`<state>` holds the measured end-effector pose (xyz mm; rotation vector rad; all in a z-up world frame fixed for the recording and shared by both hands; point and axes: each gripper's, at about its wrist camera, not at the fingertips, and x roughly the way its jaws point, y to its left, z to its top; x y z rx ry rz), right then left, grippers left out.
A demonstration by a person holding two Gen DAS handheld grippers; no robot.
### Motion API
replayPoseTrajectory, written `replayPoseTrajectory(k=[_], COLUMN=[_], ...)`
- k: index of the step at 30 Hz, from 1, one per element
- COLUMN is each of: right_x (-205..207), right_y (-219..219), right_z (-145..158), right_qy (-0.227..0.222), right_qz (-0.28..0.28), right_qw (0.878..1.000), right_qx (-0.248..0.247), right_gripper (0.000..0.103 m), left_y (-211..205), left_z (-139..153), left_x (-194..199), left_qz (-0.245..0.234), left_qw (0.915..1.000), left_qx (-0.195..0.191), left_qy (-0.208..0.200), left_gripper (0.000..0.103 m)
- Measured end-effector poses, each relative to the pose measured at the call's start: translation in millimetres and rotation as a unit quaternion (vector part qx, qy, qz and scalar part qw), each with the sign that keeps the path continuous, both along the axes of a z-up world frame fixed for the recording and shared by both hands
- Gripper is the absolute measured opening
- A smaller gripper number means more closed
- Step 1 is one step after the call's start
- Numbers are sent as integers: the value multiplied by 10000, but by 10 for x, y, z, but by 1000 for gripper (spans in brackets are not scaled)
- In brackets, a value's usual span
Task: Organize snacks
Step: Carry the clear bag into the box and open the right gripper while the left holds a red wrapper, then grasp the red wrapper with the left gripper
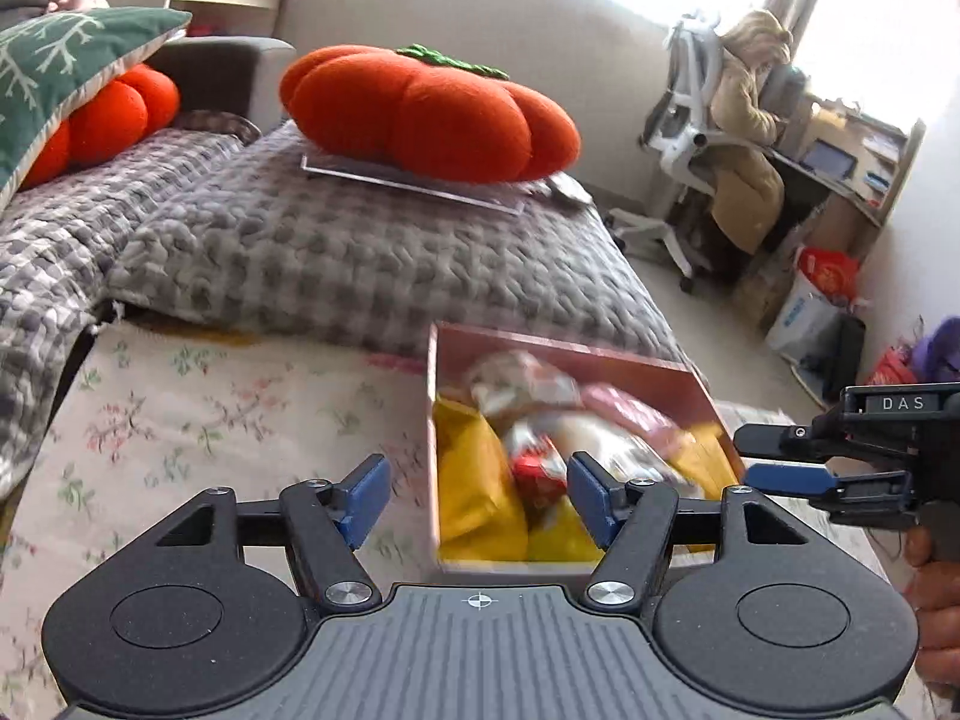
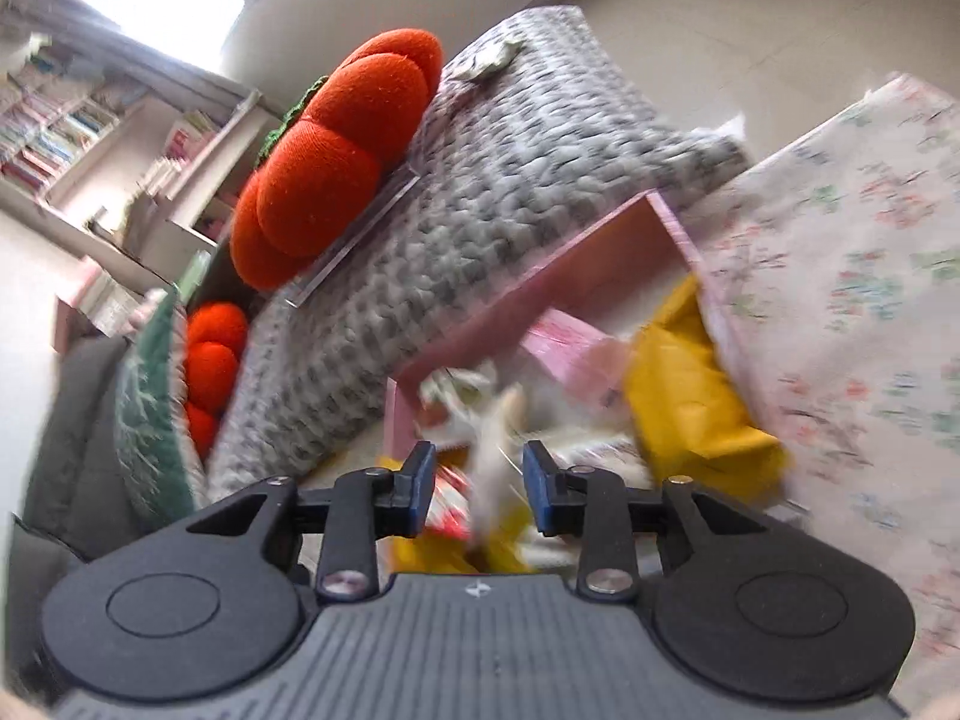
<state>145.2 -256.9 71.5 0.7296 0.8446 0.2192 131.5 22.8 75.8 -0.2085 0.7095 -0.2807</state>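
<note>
Left wrist view: your left tool (image 1: 478,492) jaws apart, empty, above pink box (image 1: 558,354) on floral tabletop (image 1: 198,414). Box already crammed with crinkly snack packets (image 1: 528,396), glossy yellow, red, white.

Right wrist view: your right tool (image 2: 479,489) jaws apart; blurred pale packet (image 2: 492,468) between, grip unclear. Task looks nearly done.

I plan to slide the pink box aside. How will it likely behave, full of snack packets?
The pink box looks thin-walled, so probably light and slightly flexible. On the floral cloth it may drag and bunch the fabric. The yellow packet overhanging may shift.
</note>
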Motion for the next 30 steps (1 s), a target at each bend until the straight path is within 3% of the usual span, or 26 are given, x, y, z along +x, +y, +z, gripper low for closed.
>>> replayPoseTrajectory(k=[3,11,16,30], right_x=[-223,-636,-692,-694], right_y=[-16,-228,-332,-182], right_z=[21,-102,-98,-118], right_qy=[149,619,623,694], right_qz=[-38,-350,-501,-144], right_qw=[9988,9971,9966,9964], right_qx=[-459,-270,-179,-470], right_gripper=[43,53,59,69], left_y=[-189,-473,-635,-1160], left_z=[-28,-197,-294,-571], left_x=[-185,-388,-458,-593], left_qz=[-281,-866,-1066,-2080], left_qw=[9993,9953,9929,9733], left_qx=[255,259,295,975], left_qy=[73,361,437,1], left_gripper=[69,72,75,74])
